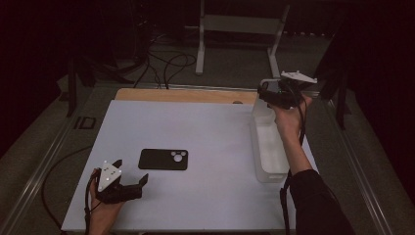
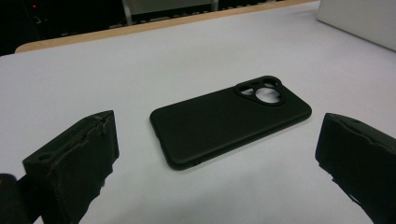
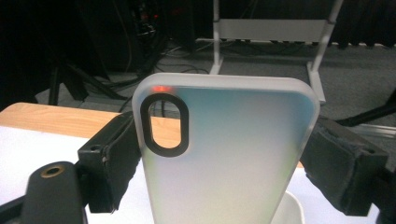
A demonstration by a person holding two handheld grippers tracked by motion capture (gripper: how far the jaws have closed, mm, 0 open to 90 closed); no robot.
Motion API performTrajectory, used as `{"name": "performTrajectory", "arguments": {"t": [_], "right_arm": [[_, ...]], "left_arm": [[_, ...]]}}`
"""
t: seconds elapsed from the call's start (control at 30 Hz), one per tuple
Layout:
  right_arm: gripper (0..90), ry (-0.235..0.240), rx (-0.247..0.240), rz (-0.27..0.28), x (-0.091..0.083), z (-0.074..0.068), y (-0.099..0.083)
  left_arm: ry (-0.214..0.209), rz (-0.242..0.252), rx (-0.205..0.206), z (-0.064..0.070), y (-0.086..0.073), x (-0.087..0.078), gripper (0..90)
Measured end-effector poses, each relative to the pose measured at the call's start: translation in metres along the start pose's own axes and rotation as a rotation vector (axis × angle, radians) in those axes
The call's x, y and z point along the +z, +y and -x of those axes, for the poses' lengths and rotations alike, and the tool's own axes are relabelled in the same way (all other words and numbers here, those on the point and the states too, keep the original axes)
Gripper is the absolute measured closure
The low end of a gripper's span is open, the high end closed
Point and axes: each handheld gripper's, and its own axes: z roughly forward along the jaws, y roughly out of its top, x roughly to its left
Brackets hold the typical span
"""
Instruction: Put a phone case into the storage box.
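Right gripper (image 3: 224, 154) raised above the far right corner of the surface (image 1: 205, 196), clenched on a translucent phone case (image 3: 233, 158) held upright over a clear bin (image 1: 269, 152). Left gripper (image 2: 215, 158) low at the near left, released, aimed at a black phone case (image 2: 224, 123) lying flat just ahead.

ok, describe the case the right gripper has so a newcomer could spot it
Find the white table, then the clear bin along its right edge. Above the bin's far end, the right gripper clamps a frosted case upright by its sides. Unlike the black case lying flat mid-table, it is translucent, with one black-rimmed oval camera hole.
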Motion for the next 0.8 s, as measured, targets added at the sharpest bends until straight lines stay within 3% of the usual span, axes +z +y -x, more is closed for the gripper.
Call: {"name": "performTrajectory", "arguments": {"t": [0.8], "right_arm": [[16.8, -0.084, 0.027, -0.035, 0.018, 0.019, -0.009]], "left_arm": [[0.005, 0.011, -0.002, 0.000, 0.000, -0.002, 0.0]]}}
